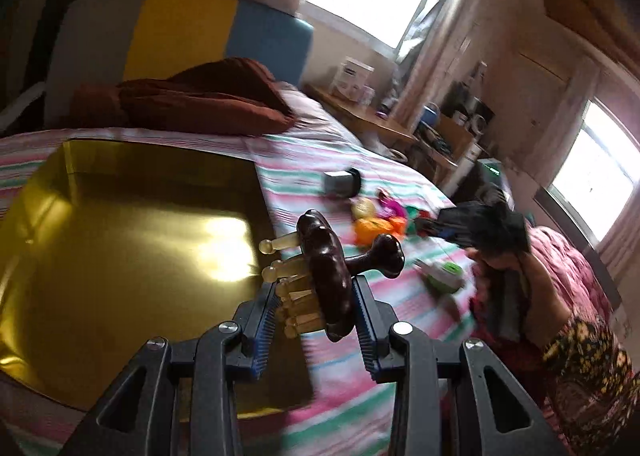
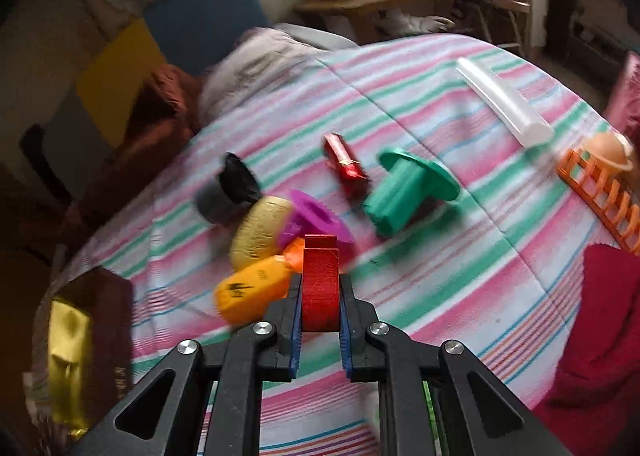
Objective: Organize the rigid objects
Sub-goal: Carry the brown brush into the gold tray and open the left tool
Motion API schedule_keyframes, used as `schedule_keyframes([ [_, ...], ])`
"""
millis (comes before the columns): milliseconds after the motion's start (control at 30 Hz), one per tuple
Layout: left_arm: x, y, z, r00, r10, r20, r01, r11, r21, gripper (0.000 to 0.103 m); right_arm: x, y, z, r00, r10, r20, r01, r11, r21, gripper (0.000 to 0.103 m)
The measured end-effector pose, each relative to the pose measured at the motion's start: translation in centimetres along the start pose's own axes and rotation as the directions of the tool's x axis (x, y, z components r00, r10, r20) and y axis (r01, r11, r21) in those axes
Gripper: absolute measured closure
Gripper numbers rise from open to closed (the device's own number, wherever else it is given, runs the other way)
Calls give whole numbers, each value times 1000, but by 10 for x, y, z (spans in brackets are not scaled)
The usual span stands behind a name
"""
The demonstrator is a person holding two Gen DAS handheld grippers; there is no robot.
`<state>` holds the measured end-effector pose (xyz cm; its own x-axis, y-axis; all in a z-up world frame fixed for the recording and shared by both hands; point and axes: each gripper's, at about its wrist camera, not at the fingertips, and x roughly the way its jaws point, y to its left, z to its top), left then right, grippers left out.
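Observation:
My left gripper [image 1: 316, 296] is shut on a dark brown wooden massager [image 1: 326, 272] with pale amber prongs, held above the right edge of an open gold box [image 1: 128, 248] on the striped bed. My right gripper [image 2: 320, 292] is shut on a red block [image 2: 320, 280], held above the bedspread. Just beyond it lie an orange bottle [image 2: 252, 290], a yellow oval piece [image 2: 260, 232], a purple flanged piece [image 2: 316, 218], a black cup [image 2: 230, 188], a small red box [image 2: 346, 166] and a green flanged piece [image 2: 408, 192].
A clear tube [image 2: 504, 102] and an orange rack [image 2: 604, 192] lie at the bed's far right. A red cloth [image 2: 604, 328] is at right. The gold box shows at lower left in the right wrist view [image 2: 68, 352]. Brown pillows [image 1: 192, 96] lie by the headboard.

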<state>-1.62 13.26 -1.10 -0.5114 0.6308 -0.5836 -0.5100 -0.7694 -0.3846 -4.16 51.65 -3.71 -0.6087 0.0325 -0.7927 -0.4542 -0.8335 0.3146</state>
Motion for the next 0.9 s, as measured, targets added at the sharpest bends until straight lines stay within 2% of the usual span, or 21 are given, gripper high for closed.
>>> schedule_keyframes([
  [200, -1, 52, 22, 994, 111, 2, -110, 992, -59, 67, 2, 27, -4, 989, 148, -9, -148, 987, -70, 88],
  [300, 4, 77, 33, 988, 156, -13, -157, 984, -88, 67, 4, 38, -11, 982, 184, -38, -187, 977, -100, 88],
  [467, 16, 117, 47, 974, 219, -65, -227, 961, -159, 67, 12, 47, -18, 982, 175, -72, -183, 973, -139, 88],
  [600, 34, 141, 57, 941, 308, -140, -330, 928, -173, 67, 15, 46, -19, 982, 173, -79, -183, 972, -144, 88],
  [700, 49, 160, 64, 921, 336, -197, -374, 904, -209, 67, 17, 48, -20, 983, 166, -82, -177, 971, -161, 88],
  [767, 56, 175, 67, 917, 334, -219, -383, 891, -244, 67, 18, 49, -20, 983, 161, -84, -174, 970, -169, 88],
  [900, 68, 186, 75, 906, 353, -234, -408, 877, -254, 67, 18, 49, -19, 984, 158, -84, -171, 969, -176, 88],
])
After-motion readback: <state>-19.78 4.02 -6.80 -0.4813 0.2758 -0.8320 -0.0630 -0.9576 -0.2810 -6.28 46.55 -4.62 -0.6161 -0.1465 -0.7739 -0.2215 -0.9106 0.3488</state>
